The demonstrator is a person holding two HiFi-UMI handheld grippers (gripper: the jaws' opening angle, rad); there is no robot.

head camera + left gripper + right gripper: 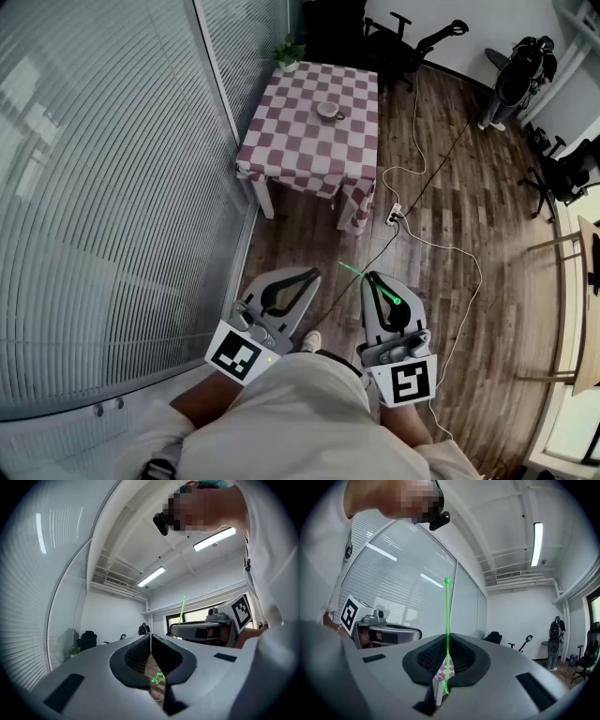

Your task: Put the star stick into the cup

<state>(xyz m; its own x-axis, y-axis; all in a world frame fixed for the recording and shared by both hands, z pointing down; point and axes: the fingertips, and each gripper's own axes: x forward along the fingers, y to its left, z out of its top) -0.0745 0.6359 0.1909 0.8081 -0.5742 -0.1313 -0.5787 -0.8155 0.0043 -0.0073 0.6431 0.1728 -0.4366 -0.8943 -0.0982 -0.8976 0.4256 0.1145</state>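
**A:** Why is the checked tabletop (281,141) so far off?

**B:** The person stands well back from it on the wooden floor (441,187). Both tools sit at the waist, aimed roughly towards it, so I'd judge the stick is being carried over.

**A:** And the tools?

**B:** The right tool (446,638) is clamped on the star stick (447,616), which rises upright from the pads, handy for lowering end-first. The left tool (150,638) has its jaws meeting at the tips. A small green star shape shows low in its gap, and I cannot tell what it is.

**A:** The cup (328,110)?

**B:** It is alone mid-tabletop, well apart from the stick.
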